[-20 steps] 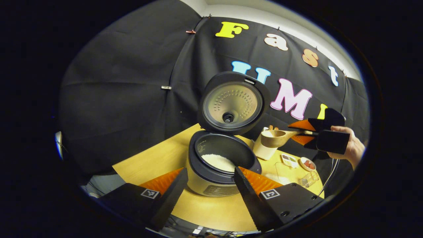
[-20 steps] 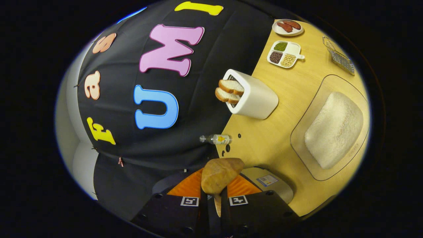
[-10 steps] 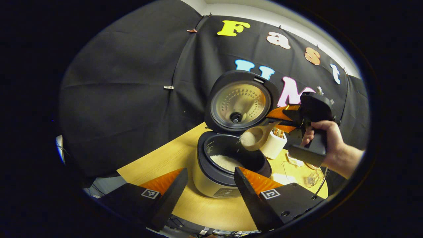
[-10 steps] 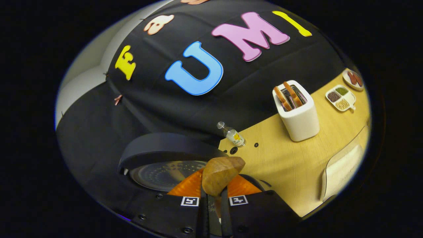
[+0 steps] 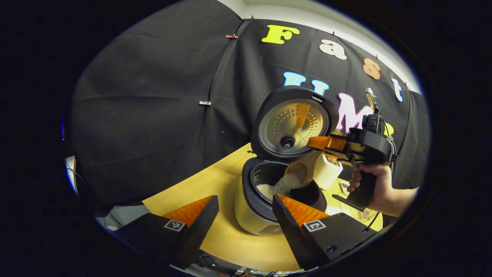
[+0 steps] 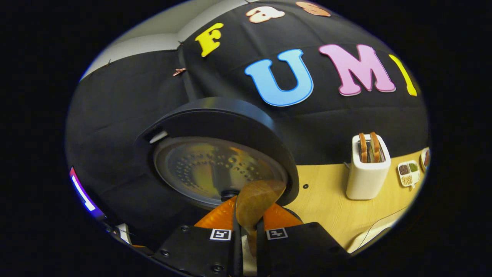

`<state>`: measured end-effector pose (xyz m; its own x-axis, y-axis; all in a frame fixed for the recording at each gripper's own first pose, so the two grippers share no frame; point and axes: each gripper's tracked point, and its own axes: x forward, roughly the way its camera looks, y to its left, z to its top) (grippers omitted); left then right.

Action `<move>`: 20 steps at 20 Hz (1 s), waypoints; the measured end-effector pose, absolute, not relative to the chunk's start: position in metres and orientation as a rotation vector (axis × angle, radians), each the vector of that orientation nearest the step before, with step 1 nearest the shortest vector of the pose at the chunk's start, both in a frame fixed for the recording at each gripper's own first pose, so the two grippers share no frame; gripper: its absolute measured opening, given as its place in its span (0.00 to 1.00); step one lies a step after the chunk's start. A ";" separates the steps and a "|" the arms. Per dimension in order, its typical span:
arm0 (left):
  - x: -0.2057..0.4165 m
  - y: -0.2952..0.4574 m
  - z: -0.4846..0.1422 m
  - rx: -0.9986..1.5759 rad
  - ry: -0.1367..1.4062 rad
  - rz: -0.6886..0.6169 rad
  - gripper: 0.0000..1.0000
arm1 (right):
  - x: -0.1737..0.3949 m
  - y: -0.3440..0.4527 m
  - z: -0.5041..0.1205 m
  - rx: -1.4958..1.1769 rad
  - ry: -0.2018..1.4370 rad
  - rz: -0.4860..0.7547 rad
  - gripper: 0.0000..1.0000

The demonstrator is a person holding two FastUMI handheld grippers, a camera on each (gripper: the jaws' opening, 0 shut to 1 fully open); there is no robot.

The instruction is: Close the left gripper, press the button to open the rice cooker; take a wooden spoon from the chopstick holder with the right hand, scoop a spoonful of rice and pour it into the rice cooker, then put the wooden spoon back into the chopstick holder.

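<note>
The rice cooker (image 5: 251, 209) stands on the wooden table (image 5: 200, 184) with its lid (image 5: 294, 123) raised upright. A hand holds my right gripper (image 5: 321, 148) above the pot's right side, shut on the handle of the wooden spoon (image 5: 300, 172). The spoon's bowl is tipped down and white rice (image 5: 283, 185) streams from it into the pot. In the right gripper view the spoon (image 6: 255, 200) sticks out from between the fingers of my right gripper (image 6: 248, 231), close in front of the lid's metal inner face (image 6: 215, 167). My left gripper (image 5: 244, 217) hovers open in front of the cooker, holding nothing.
A white toaster (image 6: 367, 171) with two bread slices stands on the table (image 6: 326, 207) to the right of the cooker, and is also seen behind the spoon as the toaster (image 5: 326, 171). A divided dish of beans (image 6: 408, 173) lies beyond it. A glass dish rim (image 6: 378, 229) shows low right.
My right gripper carried the spoon left from beside the toaster to over the pot and tipped it; rice now pours out. The left gripper stayed open, with the cooker drifting slightly right in its view.
</note>
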<state>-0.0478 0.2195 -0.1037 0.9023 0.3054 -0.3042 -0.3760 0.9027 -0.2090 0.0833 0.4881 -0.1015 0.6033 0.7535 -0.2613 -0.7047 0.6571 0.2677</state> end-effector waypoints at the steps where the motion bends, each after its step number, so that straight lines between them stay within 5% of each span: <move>1: -0.047 0.218 -0.104 -0.268 0.269 0.355 0.95 | 0.079 0.491 -0.099 0.111 0.349 0.872 0.18; 13: -0.046 0.218 -0.099 -0.277 0.247 0.370 0.96 | 0.012 0.504 -0.105 -0.235 0.151 1.143 0.18; 20: -0.052 0.210 -0.094 -0.261 0.240 0.363 0.95 | 0.019 0.496 -0.086 -0.125 0.190 1.096 0.18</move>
<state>-0.0519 0.2098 -0.0942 0.9074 0.3170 -0.2761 -0.3783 0.9021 -0.2076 0.0187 0.4963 -0.0862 0.4436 0.8702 -0.2146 -0.8915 0.4529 -0.0065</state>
